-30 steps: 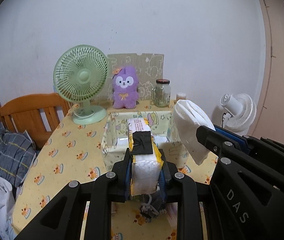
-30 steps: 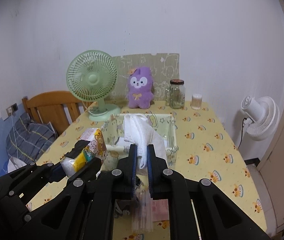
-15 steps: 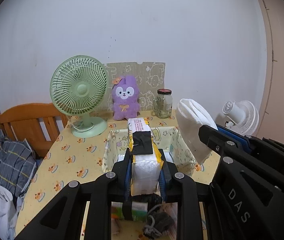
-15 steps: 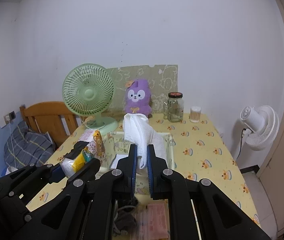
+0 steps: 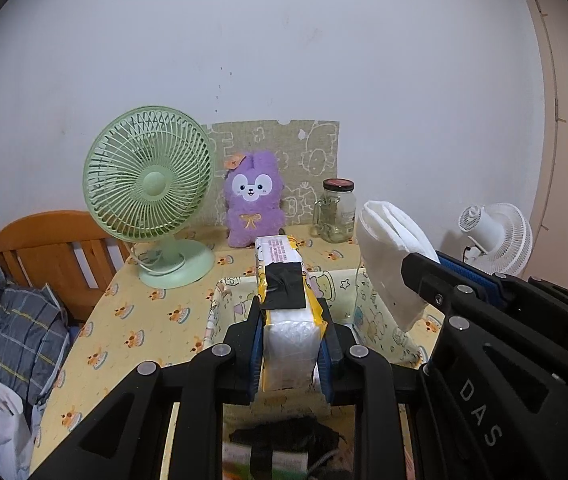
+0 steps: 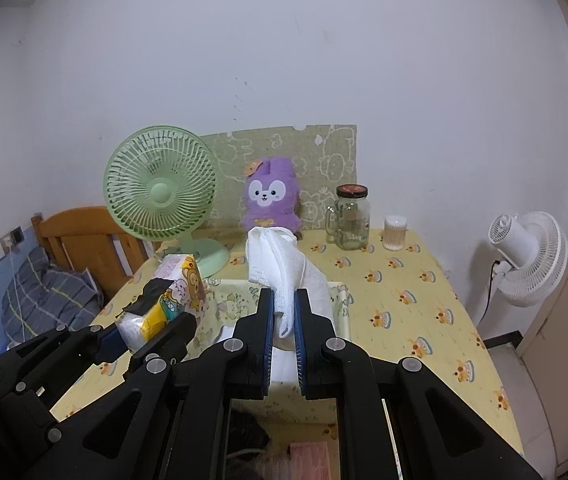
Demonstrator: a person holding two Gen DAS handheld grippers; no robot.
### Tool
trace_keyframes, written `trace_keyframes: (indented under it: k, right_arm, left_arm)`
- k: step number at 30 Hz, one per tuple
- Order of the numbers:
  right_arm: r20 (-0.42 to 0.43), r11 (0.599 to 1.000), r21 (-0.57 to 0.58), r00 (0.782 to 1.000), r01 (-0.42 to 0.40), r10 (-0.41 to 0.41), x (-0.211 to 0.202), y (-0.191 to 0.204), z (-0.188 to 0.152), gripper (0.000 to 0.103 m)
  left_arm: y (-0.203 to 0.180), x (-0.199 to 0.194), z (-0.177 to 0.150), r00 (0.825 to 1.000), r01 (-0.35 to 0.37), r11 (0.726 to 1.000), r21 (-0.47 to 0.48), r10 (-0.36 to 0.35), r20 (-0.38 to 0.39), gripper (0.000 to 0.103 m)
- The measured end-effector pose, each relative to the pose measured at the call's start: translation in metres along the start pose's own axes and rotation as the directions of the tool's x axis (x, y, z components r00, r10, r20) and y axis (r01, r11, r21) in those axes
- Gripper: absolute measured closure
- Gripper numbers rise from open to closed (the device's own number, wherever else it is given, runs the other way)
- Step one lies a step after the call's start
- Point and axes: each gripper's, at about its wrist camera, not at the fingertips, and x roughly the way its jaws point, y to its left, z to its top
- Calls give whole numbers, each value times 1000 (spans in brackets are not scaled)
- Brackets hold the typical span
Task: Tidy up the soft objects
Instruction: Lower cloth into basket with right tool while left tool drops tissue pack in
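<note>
The left gripper [image 5: 291, 322] is clamped on a tissue pack [image 5: 284, 280], its two fingers pressing the pack's long sides near the end closest to the camera. The pack's long axis runs straight ahead along the fingers, its far end pointing toward the purple plush rabbit [image 5: 253, 200] at the back of the bench [image 5: 144, 320]; a black patch lies across its top. Seen from the right wrist, the same pack [image 6: 168, 300] is tilted up and held above the bench's left side. The right gripper [image 6: 283, 316] is closed on a white cloth [image 6: 280, 268], which stands up between the fingers and flops over to the right; from the left wrist it shows as a folded white bundle [image 5: 392, 256] whose rounded end points up and away. Both held things hang over a fabric storage bin [image 5: 220, 304] with a cartoon print, open at the top; something pale seems to lie on its floor, though the grippers hide most of it. Behind the bin stand a green desk fan [image 5: 150, 196] and a glass jar [image 6: 351, 218] with a dark lid, its contents hard to make out, and beside it a small container of cotton swabs [image 6: 395, 232].
</note>
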Motion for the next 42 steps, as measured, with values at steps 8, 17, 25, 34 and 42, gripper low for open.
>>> trace_keyframes:
  k: [8, 17, 25, 34, 42]
  right_arm:
    - [-35, 1000, 9, 999, 0, 0, 35, -3, 3, 91]
    - [-98, 1000, 27, 995, 4, -1, 74, -6, -4, 91]
    - [-146, 999, 48, 989, -11, 17, 105, -9, -15, 91]
    - [-176, 999, 44, 984, -23, 30, 127, -9, -21, 89]
    - [-172, 996, 85, 985, 2, 13, 131, -17, -23, 26]
  left_arm:
    - [6, 34, 3, 999, 6, 1000, -10, -6, -45, 81]
    - [13, 76, -3, 991, 28, 999, -32, -32, -132, 79]
    - [15, 107, -12, 979, 16, 999, -41, -24, -204, 51]
    - [21, 126, -20, 966, 4, 998, -65, -21, -258, 25]
    - [17, 124, -18, 969, 17, 998, -61, -32, -246, 13]
